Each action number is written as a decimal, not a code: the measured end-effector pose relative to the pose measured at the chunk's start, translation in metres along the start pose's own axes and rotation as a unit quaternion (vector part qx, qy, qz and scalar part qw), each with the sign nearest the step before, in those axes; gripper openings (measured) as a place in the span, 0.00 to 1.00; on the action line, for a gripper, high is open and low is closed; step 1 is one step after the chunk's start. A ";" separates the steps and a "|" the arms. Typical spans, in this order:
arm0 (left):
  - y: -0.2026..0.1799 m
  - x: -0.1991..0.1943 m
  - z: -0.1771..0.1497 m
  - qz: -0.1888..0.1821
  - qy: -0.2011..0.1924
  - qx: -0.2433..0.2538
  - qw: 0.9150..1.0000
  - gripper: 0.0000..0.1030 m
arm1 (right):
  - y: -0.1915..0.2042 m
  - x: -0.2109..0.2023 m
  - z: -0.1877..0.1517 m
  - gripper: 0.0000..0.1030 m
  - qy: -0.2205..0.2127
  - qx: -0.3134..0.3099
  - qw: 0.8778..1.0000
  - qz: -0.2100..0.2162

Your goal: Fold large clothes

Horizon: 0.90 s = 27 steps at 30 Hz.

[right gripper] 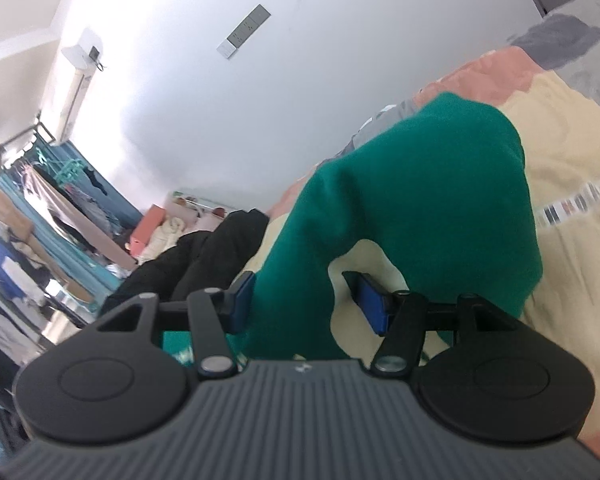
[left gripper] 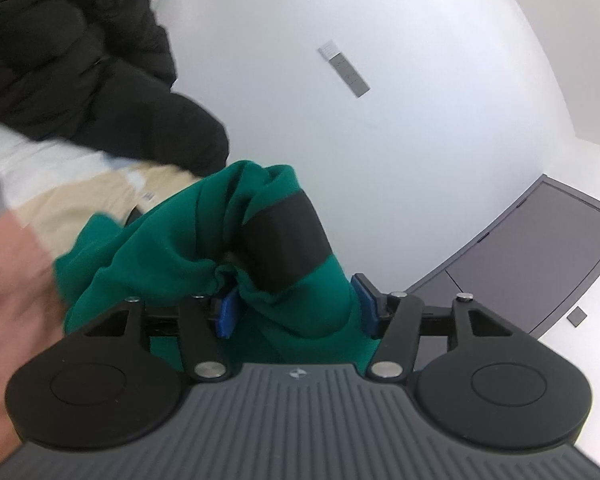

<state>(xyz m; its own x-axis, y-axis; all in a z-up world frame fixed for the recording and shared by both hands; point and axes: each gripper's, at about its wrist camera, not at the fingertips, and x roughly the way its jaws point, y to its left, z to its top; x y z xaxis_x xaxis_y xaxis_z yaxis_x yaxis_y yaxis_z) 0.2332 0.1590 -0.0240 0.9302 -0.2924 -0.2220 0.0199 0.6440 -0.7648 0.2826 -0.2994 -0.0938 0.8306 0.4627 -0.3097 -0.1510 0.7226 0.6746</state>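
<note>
A green garment (left gripper: 172, 252) with a dark band (left gripper: 288, 236) is bunched up between the blue pads of my left gripper (left gripper: 296, 308); the jaws stand wide apart with cloth lying between them. In the right wrist view the same green garment (right gripper: 420, 184) arches up off the bed and drapes down between the pads of my right gripper (right gripper: 306, 300), whose jaws also stand apart. The cloth touches the left pad (right gripper: 242, 294) there; the right pad (right gripper: 370, 300) stands clear of it.
A patchwork bedspread (right gripper: 572, 152) in cream, pink and grey lies under the garment. A black puffy jacket (left gripper: 60, 60) lies on the bed, also seen in the right wrist view (right gripper: 204, 256). A white wall (left gripper: 380, 120), a grey door (left gripper: 540, 264) and a clothes rack (right gripper: 40, 184) surround the bed.
</note>
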 end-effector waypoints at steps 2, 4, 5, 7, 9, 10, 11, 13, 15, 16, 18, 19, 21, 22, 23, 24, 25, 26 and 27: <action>0.001 0.013 0.003 0.004 -0.008 0.005 1.000 0.63 | 0.000 0.012 0.003 0.58 -0.005 -0.015 1.000 -0.007; 0.004 0.026 0.006 0.007 -0.015 0.009 1.000 0.63 | 0.000 0.025 0.005 0.58 -0.008 -0.027 1.000 -0.011; 0.006 0.033 0.007 0.009 -0.018 0.011 1.000 0.63 | -0.001 0.031 0.006 0.58 -0.010 -0.032 0.999 -0.013; 0.011 0.046 0.009 0.014 -0.021 0.021 0.999 0.63 | -0.004 0.044 0.007 0.58 -0.014 -0.039 0.999 -0.016; 0.017 0.059 0.011 0.020 -0.023 0.030 0.999 0.63 | -0.008 0.057 0.006 0.58 -0.017 -0.043 0.999 -0.018; 0.021 0.065 0.011 0.025 -0.022 0.031 0.999 0.63 | -0.009 0.062 0.005 0.58 -0.019 -0.047 0.999 -0.020; 0.025 0.072 0.012 0.028 -0.021 0.031 0.999 0.63 | -0.009 0.068 0.004 0.57 -0.018 -0.054 0.998 -0.024; 0.036 0.084 0.012 0.034 -0.012 0.030 0.999 0.63 | -0.008 0.079 0.002 0.57 -0.018 -0.076 0.996 -0.032; 0.050 0.096 0.013 0.043 0.000 0.022 0.999 0.63 | -0.007 0.090 0.000 0.56 -0.015 -0.103 0.994 -0.039; 0.056 0.101 0.013 0.045 0.006 0.019 0.999 0.63 | -0.007 0.096 -0.001 0.55 -0.013 -0.115 0.992 -0.042; 0.066 0.111 0.013 0.049 0.017 0.021 0.998 0.63 | -0.007 0.103 -0.004 0.55 -0.012 -0.127 0.991 -0.046; 0.069 0.113 0.013 0.051 0.019 0.024 0.998 0.63 | -0.007 0.106 -0.005 0.54 -0.011 -0.132 0.990 -0.047; 0.069 0.116 0.014 0.053 0.022 0.036 0.998 0.63 | -0.008 0.109 -0.006 0.54 -0.010 -0.141 0.989 -0.049; 0.067 0.117 0.014 0.053 0.021 0.043 0.997 0.63 | -0.008 0.109 -0.005 0.54 -0.010 -0.144 0.988 -0.050; 0.066 0.116 0.014 0.053 0.022 0.049 0.997 0.64 | -0.008 0.107 -0.005 0.54 -0.010 -0.144 0.988 -0.050; 0.064 0.115 0.014 0.054 0.022 0.053 0.997 0.64 | -0.007 0.105 -0.004 0.54 -0.010 -0.143 0.988 -0.050; 0.062 0.112 0.015 0.056 0.022 0.058 0.997 0.64 | -0.006 0.102 -0.004 0.55 -0.011 -0.143 0.988 -0.050; 0.059 0.109 0.016 0.057 0.020 0.063 0.996 0.66 | -0.004 0.100 -0.004 0.55 -0.013 -0.143 0.988 -0.051; 0.056 0.105 0.017 0.060 0.017 0.072 0.995 0.66 | -0.003 0.095 -0.003 0.55 -0.015 -0.144 0.988 -0.051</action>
<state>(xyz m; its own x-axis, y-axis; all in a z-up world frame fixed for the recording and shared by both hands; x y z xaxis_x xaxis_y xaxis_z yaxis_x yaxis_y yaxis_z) 0.3382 0.1759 -0.0796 0.9165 -0.2285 -0.3284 -0.0367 0.7694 -0.6377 0.3601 -0.2559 -0.1271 0.8642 0.3682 -0.3429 -0.2087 0.8824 0.4216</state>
